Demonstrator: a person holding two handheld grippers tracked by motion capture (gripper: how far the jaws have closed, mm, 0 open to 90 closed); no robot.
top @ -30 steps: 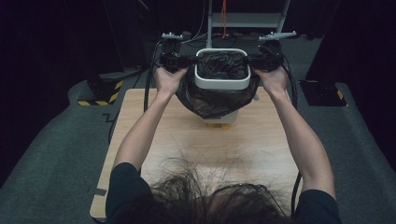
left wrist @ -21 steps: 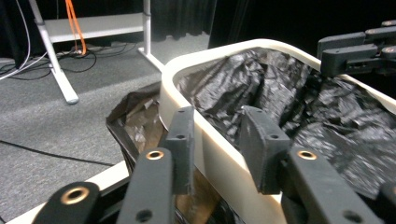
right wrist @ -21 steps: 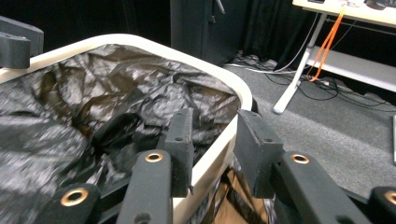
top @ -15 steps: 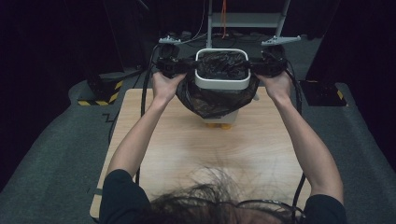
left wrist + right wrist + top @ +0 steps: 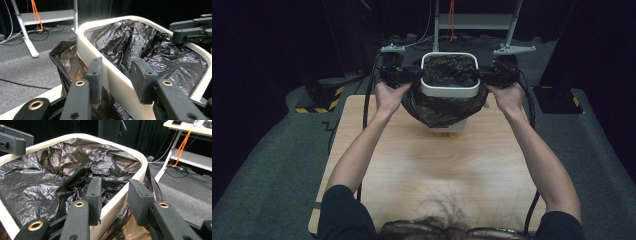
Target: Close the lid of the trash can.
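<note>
High view: white bin lined with a black bag stands upright at the desk's far edge, mouth up, long axis across; left gripper and right gripper flank it. Left gripper view: jaws, just opened, straddle the bin's rim without pressing. Right gripper view: jaws, likewise just opened, straddle the opposite rim, released.
</note>
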